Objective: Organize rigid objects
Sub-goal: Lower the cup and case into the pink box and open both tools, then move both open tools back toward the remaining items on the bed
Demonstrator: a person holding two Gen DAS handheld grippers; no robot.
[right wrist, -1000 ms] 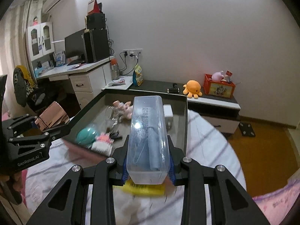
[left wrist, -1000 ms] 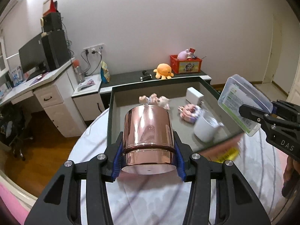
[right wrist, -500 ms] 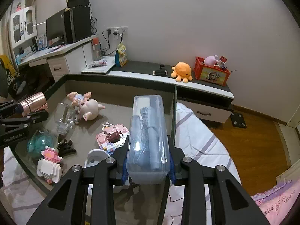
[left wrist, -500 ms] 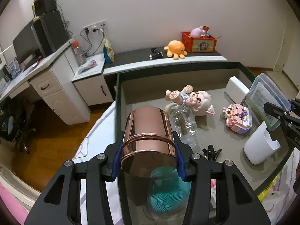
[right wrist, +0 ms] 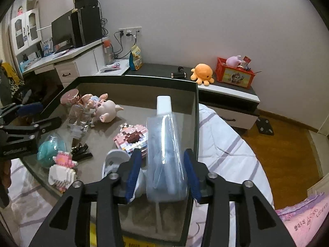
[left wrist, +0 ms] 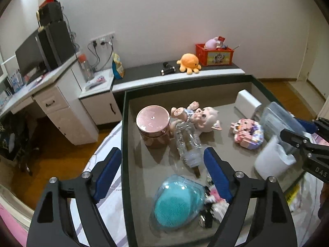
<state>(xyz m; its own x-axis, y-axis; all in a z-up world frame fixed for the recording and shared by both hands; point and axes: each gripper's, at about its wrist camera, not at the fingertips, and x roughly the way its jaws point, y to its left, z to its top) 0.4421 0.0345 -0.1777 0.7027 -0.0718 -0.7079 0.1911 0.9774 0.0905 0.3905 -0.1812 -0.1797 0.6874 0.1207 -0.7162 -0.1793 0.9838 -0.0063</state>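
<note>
A: Left wrist view. Dark-rimmed open box with grey floor [left wrist: 131,135] sits on a white striped bedsheet [left wrist: 107,144]. Behind it: white desk [left wrist: 49,103], low dark-topped shelf [left wrist: 144,72], orange plush octopus [left wrist: 188,63], red crate [left wrist: 214,54].

B: Left gripper [left wrist: 162,164]?

A: Jaws have just been opening, now wide, nothing between the pads. Shiny rose-gold metal cup [left wrist: 153,126] stands base-up in the box's far left corner, apart from them. Beside it a pink pig doll [left wrist: 200,117], touching a clear plastic bottle [left wrist: 188,144]; teal scrubber in clear shell [left wrist: 176,203] nearer the camera.

B: Right wrist view?

A: Shows the wood floor [right wrist: 287,154] to the right and a white wall cabinet [right wrist: 25,29] far left, unseen from the left camera. Right gripper [right wrist: 163,173] jaws just opened a little; translucent rectangular plastic case [right wrist: 164,156] is between them, blue pads apart from its sides, lying along the box's right wall. Cannot tell what is inside it.

B: Rest of the box?

A: Pink block figure [right wrist: 133,138], white mug [right wrist: 115,162], black clips [right wrist: 81,151].
</note>
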